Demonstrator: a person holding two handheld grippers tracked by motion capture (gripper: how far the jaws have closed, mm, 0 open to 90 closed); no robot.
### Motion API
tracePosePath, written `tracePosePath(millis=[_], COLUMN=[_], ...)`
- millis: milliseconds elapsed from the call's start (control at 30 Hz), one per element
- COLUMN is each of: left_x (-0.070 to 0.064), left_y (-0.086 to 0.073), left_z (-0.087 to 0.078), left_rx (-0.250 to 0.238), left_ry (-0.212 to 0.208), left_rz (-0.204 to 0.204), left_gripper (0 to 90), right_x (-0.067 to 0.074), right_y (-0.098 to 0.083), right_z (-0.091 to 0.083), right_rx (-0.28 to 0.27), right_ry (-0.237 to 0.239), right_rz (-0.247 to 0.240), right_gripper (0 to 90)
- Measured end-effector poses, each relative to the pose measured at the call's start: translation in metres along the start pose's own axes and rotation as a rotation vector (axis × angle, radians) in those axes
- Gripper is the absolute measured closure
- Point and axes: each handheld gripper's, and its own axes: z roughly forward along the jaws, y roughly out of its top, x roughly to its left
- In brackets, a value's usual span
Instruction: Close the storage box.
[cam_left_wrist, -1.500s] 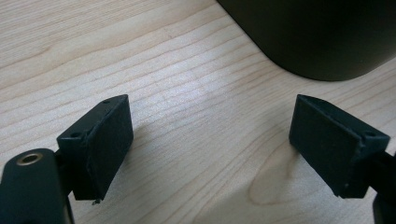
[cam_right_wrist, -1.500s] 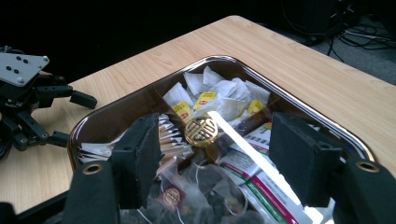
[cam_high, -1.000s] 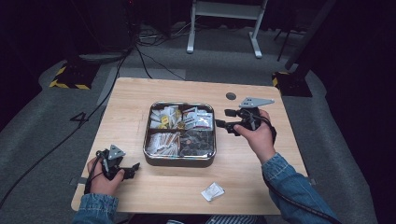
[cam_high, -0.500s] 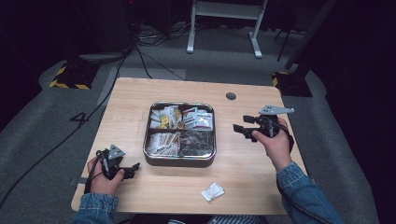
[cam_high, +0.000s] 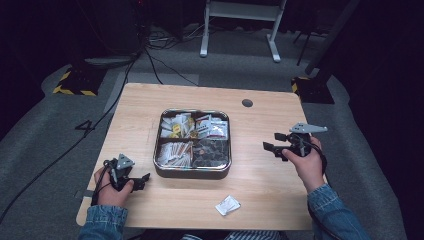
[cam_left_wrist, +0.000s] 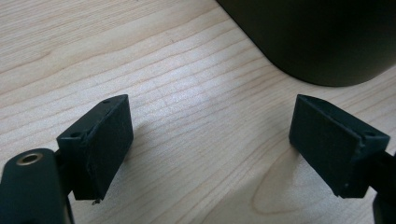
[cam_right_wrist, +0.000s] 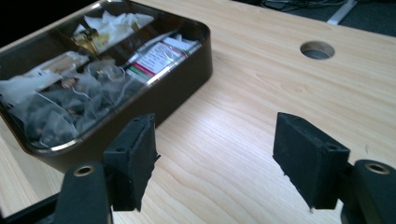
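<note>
Tray (cam_high: 193, 172) of packets, split into four compartments, sits at the middle of the wooden table (cam_high: 260, 185), between the two grippers. Right gripper (cam_high: 274, 143), off the tray's right side, has just been spreading its jaws, with nothing between them; left gripper (cam_high: 142, 179) rests near the tray's front left corner, jaws wide and bare. A white sachet (cam_high: 227, 205) lies just in front of the tray.

A round cable hole (cam_high: 247, 103) sits in the wooden table (cam_high: 265, 180) at its far right. Black cables (cam_high: 150, 60) trail across the grey floor (cam_high: 50, 130) beyond, near a white stand (cam_high: 240, 25).
</note>
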Motion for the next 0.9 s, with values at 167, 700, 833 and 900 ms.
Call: tracePosePath(millis=[167, 700, 833, 900], left_x=[0.000, 0.000, 0.000, 0.000], left_y=[0.000, 0.001, 0.001, 0.001], left_z=[0.001, 0.001, 0.001, 0.001], left_rx=[-0.002, 0.000, 0.000, 0.000], left_ry=[0.000, -0.001, -0.001, -0.001], left_rz=[-0.003, -0.001, -0.001, -0.001], left_gripper=[13.9, 13.9, 13.9, 13.9], right_x=[-0.007, -0.023, -0.026, -0.027], right_y=[-0.013, -0.062, -0.075, -0.082], right_z=[-0.003, 0.000, 0.001, 0.003], right_rx=[0.027, 0.057, 0.055, 0.057], right_ry=[-0.025, -0.049, -0.057, -0.069], right_rz=[-0.004, 0.046, 0.058, 0.049], right_gripper=[28.9, 27.6, 27.4, 27.3])
